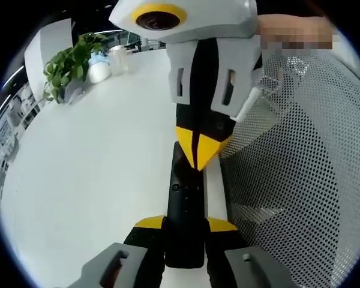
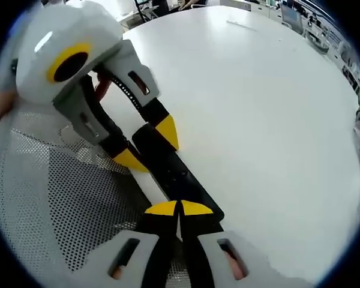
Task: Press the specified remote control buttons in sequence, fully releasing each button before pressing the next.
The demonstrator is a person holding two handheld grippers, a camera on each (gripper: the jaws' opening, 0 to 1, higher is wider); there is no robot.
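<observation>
Remote control (image 1: 185, 210) gripped between my left fingers (image 1: 186, 224) on white surface (image 1: 96, 174); my right fingers (image 2: 179, 209), closed, press its buttons.

**Black remote lying flat at the table's edge**

We see one slim, black remote control (image 1: 185, 207) lying flat, face up, on the white table (image 1: 90, 180), right beside a perforated white chair back (image 1: 300, 180). In the left gripper view it runs lengthwise away from the camera, with a round button cluster and small keys on its upper face. In the right gripper view the remote control (image 2: 171, 168) lies diagonally, its near end hidden.
</observation>
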